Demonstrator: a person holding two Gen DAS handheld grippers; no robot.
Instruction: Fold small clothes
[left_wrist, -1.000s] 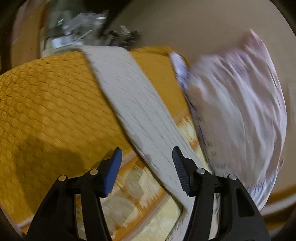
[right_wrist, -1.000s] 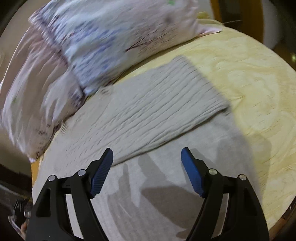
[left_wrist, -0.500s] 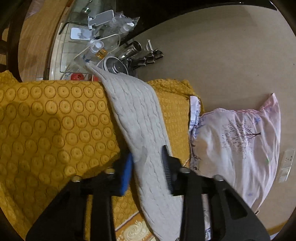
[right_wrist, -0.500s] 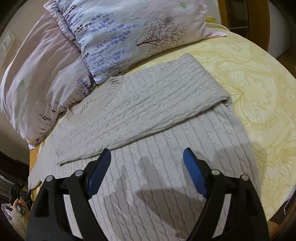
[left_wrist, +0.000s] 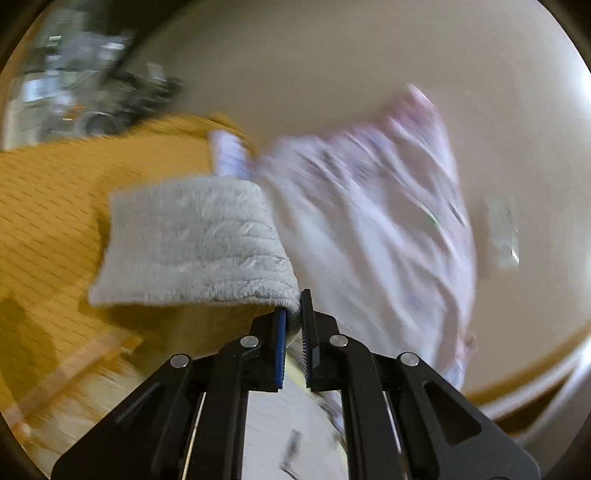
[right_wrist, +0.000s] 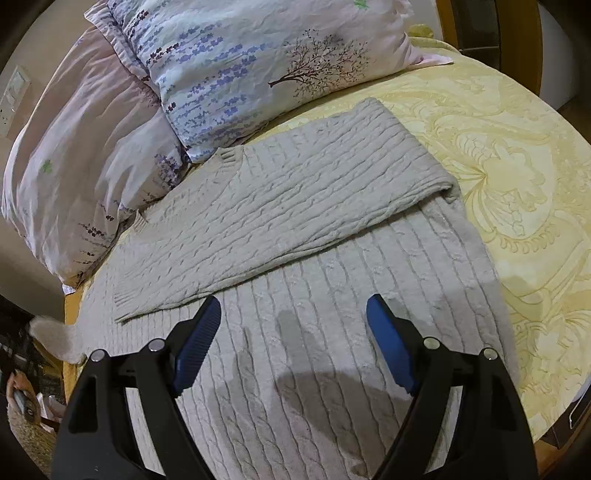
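A grey cable-knit sweater (right_wrist: 295, 332) lies flat on the bed, one sleeve (right_wrist: 280, 218) folded across its chest. My right gripper (right_wrist: 293, 328) hovers open just above the sweater's body, nothing between its fingers. In the blurred left wrist view my left gripper (left_wrist: 292, 314) is shut on the edge of the sweater's other sleeve (left_wrist: 192, 243), which hangs lifted above the orange bedspread (left_wrist: 48, 206). That raised sleeve end (right_wrist: 55, 336) shows at the far left of the right wrist view.
Two floral pillows (right_wrist: 229, 70) (right_wrist: 85, 155) lean at the head of the bed, touching the sweater's collar. The yellow patterned bedcover (right_wrist: 517, 177) spreads to the right. A cluttered glass table (left_wrist: 74, 92) stands beyond the bed's left side. A wooden bed frame (right_wrist: 491, 22) rises at the back right.
My left gripper closed on the outstretched sleeve and lifted it off the orange bedspread, swinging toward the pillows. The right gripper stayed in place, open.
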